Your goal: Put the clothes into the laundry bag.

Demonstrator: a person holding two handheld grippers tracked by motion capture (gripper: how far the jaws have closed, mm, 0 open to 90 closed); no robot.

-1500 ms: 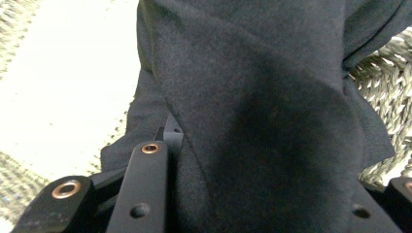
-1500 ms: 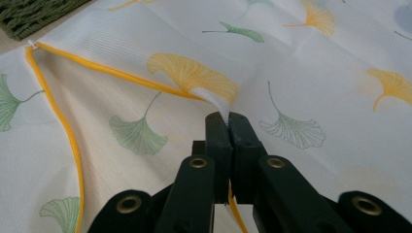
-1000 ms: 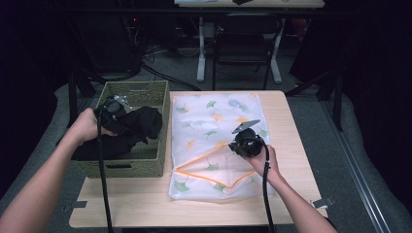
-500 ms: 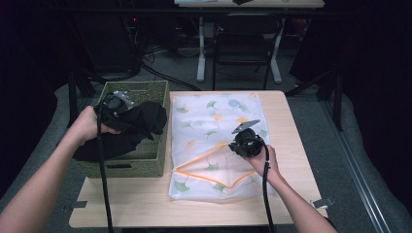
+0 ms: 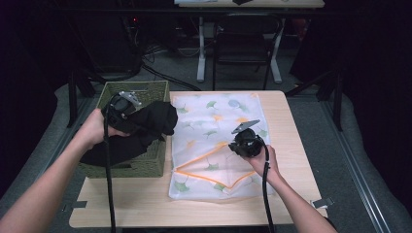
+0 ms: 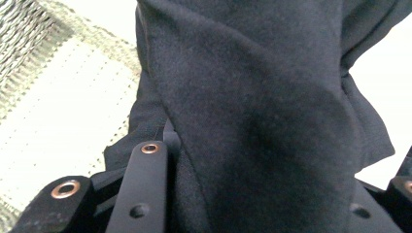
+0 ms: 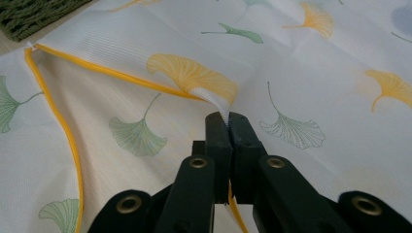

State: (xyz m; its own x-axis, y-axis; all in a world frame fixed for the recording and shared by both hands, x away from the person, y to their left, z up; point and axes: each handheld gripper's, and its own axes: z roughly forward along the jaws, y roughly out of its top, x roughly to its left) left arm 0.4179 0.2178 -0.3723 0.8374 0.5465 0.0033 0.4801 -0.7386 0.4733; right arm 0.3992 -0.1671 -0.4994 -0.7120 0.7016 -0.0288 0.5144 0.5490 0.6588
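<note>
A white mesh laundry bag point(image 5: 214, 121) printed with ginkgo leaves lies flat on the table, its orange-edged opening point(image 7: 63, 131) pulled apart. My right gripper point(image 5: 238, 143) is shut on the upper edge of that opening point(image 7: 221, 104) and holds it raised. My left gripper point(image 5: 127, 110) is shut on a black garment point(image 5: 150, 121), lifted above the green woven basket point(image 5: 145, 165), with part of the cloth still hanging into it. In the left gripper view the black garment point(image 6: 252, 121) covers the jaws.
The basket sits at the table's left side, touching the bag's left edge. Bare wood point(image 5: 145, 204) runs along the table's front and right. A chair point(image 5: 245, 43) and desk legs stand on the floor beyond the table.
My left gripper has raised the black garment and carried it to the right, toward the bag. The right gripper has held still on the bag's edge.
</note>
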